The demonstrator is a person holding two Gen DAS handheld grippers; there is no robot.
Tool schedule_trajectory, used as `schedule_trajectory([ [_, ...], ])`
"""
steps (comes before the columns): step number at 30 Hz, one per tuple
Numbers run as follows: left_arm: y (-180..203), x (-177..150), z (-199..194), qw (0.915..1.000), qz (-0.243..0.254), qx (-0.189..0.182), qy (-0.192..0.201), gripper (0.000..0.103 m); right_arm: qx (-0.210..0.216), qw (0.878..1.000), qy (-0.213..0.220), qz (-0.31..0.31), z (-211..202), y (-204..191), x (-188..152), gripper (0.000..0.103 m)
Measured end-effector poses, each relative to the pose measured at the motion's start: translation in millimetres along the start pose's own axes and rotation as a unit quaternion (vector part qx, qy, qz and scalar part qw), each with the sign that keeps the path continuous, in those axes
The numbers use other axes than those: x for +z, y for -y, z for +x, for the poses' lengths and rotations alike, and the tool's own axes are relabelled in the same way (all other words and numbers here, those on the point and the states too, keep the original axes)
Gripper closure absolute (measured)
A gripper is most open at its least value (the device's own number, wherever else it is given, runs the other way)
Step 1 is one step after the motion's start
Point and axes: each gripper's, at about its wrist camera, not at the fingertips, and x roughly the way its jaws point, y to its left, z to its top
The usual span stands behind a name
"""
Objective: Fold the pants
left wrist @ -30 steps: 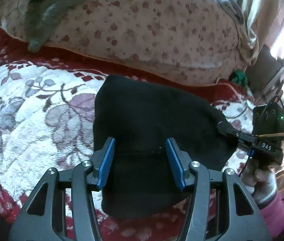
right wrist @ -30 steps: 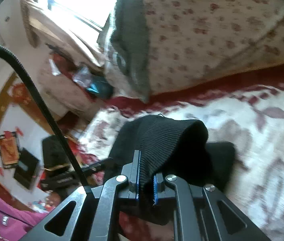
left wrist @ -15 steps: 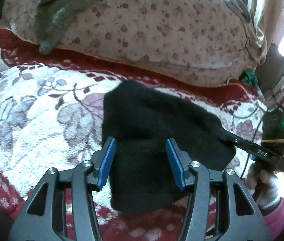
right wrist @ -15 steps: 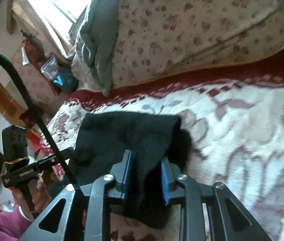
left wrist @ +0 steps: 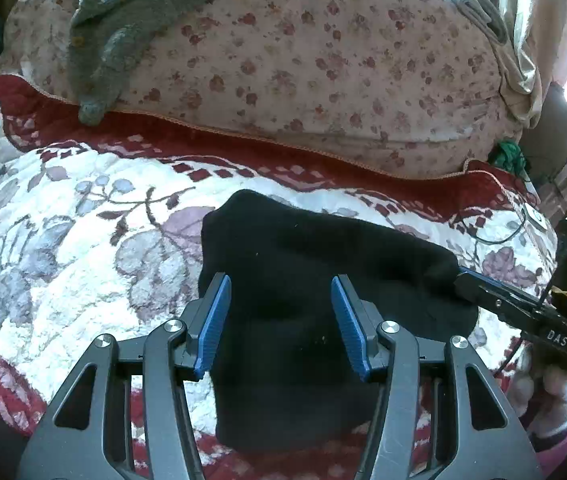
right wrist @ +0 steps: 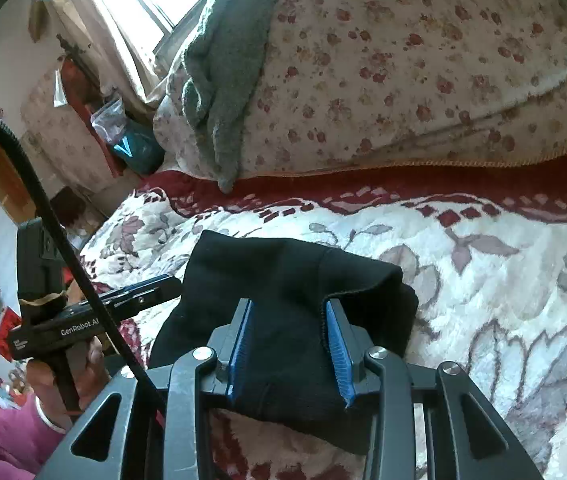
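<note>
The black pants (left wrist: 307,264) lie folded into a compact bundle on the floral bedspread (left wrist: 63,240). They also show in the right wrist view (right wrist: 283,280). My left gripper (left wrist: 281,292) is open, its blue pads either side of the bundle's near part, just above it. It shows in the right wrist view (right wrist: 155,288) at the bundle's left edge. My right gripper (right wrist: 288,316) is open with the ribbed waistband edge lying loose between its pads. In the left wrist view it (left wrist: 463,276) sits at the bundle's right edge.
A large floral quilt roll (left wrist: 303,60) lies along the back of the bed with a grey towel (left wrist: 123,24) draped over it. A black cable (right wrist: 43,208) crosses the left of the right wrist view. Furniture and a window (right wrist: 131,8) stand beyond the bed.
My right gripper has opened and let go of the pants' waistband, which has dropped onto the bundle. My left gripper stayed open and drew back slightly.
</note>
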Motion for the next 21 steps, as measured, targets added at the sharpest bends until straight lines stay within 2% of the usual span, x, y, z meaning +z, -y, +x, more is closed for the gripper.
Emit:
schedule_trajectory([
  [5, 2, 3, 5, 1.0, 0.001, 0.003, -0.004, 0.051, -0.02, 1.0, 0.022, 0.004, -13, 2, 9, 0.068],
  [8, 2, 5, 8, 1.0, 0.001, 0.005, -0.005, 0.051, -0.016, 0.999, 0.032, 0.002, -22, 1, 13, 0.067],
  [11, 2, 6, 10, 1.0, 0.001, 0.005, -0.006, 0.051, -0.017, 0.999, 0.027, 0.0, -21, 1, 14, 0.058],
  [17, 2, 7, 19, 0.9999, 0.005, 0.011, -0.009, 0.051, -0.012, 1.0, -0.006, -0.009, 2, -4, 2, 0.058],
  [21, -1, 8, 23, 0.9998, 0.005, 0.019, -0.006, 0.051, -0.04, 0.999, 0.0, -0.007, 7, -1, 0, 0.058],
])
